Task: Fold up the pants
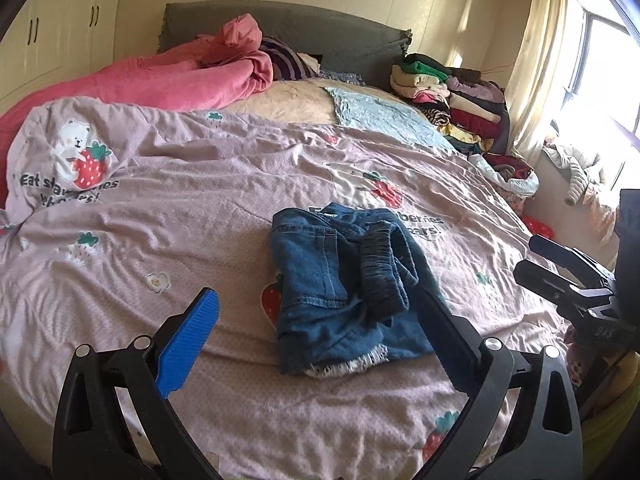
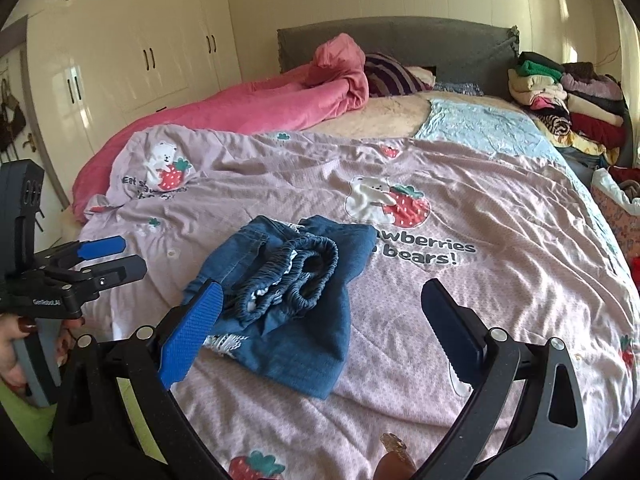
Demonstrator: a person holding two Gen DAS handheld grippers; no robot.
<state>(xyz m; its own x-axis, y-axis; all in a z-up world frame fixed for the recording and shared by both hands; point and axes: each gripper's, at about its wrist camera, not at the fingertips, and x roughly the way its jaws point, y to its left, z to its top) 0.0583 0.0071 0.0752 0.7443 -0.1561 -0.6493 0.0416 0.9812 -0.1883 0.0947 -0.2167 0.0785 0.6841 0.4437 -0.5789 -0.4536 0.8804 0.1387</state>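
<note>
Small blue denim pants (image 1: 344, 280) lie crumpled on the pink strawberry-print quilt (image 1: 200, 200), elastic waistband up and a frayed hem toward me. My left gripper (image 1: 316, 300) is open and empty, hovering just short of the pants, its right finger (image 1: 444, 332) over their edge. In the right wrist view the pants (image 2: 288, 292) lie left of centre, and my right gripper (image 2: 324, 300) is open and empty above their near side. Each gripper shows in the other's view: the right gripper (image 1: 536, 256) at the right edge, the left gripper (image 2: 120, 256) at the left edge.
A rolled pink blanket (image 1: 192, 80) and a striped pillow (image 1: 288, 60) lie by the grey headboard (image 1: 320, 32). Stacks of folded clothes (image 1: 448, 88) sit at the bed's far right corner. Wardrobes (image 2: 140, 40) stand on the left, a curtained window (image 1: 592, 60) on the right.
</note>
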